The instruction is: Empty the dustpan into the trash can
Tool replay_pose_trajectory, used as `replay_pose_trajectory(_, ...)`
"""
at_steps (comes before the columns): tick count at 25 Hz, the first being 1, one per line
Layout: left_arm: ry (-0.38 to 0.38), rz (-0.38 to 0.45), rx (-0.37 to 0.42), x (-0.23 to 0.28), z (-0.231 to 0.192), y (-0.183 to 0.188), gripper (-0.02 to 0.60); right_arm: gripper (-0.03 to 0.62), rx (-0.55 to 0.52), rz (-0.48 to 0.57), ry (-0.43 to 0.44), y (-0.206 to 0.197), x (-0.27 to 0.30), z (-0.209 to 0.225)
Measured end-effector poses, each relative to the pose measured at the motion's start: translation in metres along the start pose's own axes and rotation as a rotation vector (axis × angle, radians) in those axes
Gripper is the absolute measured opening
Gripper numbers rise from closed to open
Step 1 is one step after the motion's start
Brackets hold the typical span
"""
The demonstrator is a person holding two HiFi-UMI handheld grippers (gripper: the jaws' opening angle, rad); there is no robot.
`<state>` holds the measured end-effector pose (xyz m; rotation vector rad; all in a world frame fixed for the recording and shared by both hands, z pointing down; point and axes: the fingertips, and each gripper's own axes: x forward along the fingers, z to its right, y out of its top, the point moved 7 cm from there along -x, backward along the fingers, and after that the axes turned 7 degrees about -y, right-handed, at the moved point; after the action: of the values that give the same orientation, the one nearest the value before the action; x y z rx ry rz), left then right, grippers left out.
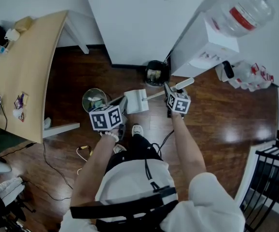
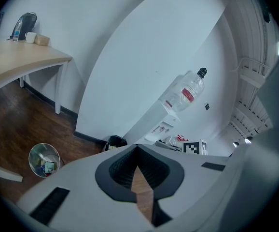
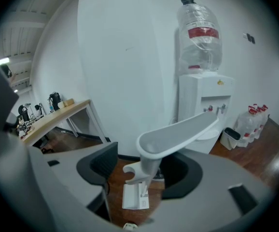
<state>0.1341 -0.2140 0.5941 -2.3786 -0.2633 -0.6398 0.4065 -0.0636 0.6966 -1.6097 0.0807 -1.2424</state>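
The white dustpan (image 1: 136, 101) stands on the wood floor in front of me, its long handle (image 1: 178, 85) slanting up to the right. In the right gripper view the pan (image 3: 135, 195) lies below and the handle's curved grip (image 3: 178, 134) rises between the jaws. My right gripper (image 1: 168, 90) (image 3: 142, 167) is open around the handle, with a gap to the left pad (image 3: 104, 162). My left gripper (image 1: 124, 108) (image 2: 137, 151) is shut and empty, just left of the pan. A black trash can (image 1: 156, 73) (image 2: 114, 142) stands against the wall. A silver mesh bin (image 1: 94, 99) (image 2: 44, 159) holding rubbish sits by the desk.
A wooden desk (image 1: 23, 71) (image 3: 57, 112) fills the left. A water dispenser (image 1: 204, 47) (image 3: 204, 100) with its bottle (image 3: 200, 33) stands at the right of the black can, and a pack of bottles (image 1: 248, 74) sits beside it. Cables (image 1: 81, 153) trail on the floor near my feet.
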Motion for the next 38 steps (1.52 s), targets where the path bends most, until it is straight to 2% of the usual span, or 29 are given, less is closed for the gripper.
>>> replay_pose_trajectory(3,0.002,-0.003,-0.001,0.002,0.0,-0.001,-0.009,0.338,0.02,-0.007,0.003,0.002,0.001,0.003)
replay_pose_trajectory(10,0.002,-0.012,0.0,0.008,0.002,-0.005,-0.009,0.345,0.017,-0.017,0.013,-0.003,0.0,0.003)
replay_pose_trajectory(15,0.008,-0.011,-0.005,0.017,0.007,-0.008,-0.009,0.391,0.092,-0.075,0.009,-0.018,-0.01,0.012)
replay_pose_trajectory(19,0.016,0.0,-0.014,0.02,0.009,-0.012,-0.009,0.391,0.111,-0.084,0.017,-0.035,-0.029,0.01)
replay_pose_trajectory(21,0.023,0.009,-0.019,0.021,0.01,-0.015,-0.009,0.391,0.111,-0.083,0.04,-0.039,-0.039,0.005)
replay_pose_trajectory(23,0.032,0.023,-0.022,0.021,0.012,-0.018,-0.009,0.387,0.106,-0.086,0.099,-0.039,-0.048,-0.005)
replay_pose_trajectory(27,0.041,0.077,-0.021,0.013,0.013,-0.024,-0.009,0.266,0.084,-0.079,0.248,-0.032,-0.066,-0.038)
replay_pose_trajectory(30,0.06,0.1,-0.029,-0.003,0.01,-0.035,-0.009,0.1,0.085,-0.036,0.316,-0.026,-0.078,-0.063)
replay_pose_trajectory(32,0.071,0.123,-0.033,-0.017,0.009,-0.042,-0.009,0.002,0.042,-0.007,0.345,-0.021,-0.09,-0.082)
replay_pose_trajectory(38,0.108,0.222,-0.011,-0.077,0.024,-0.07,-0.009,0.0,-0.076,0.014,0.462,-0.029,-0.14,-0.133)
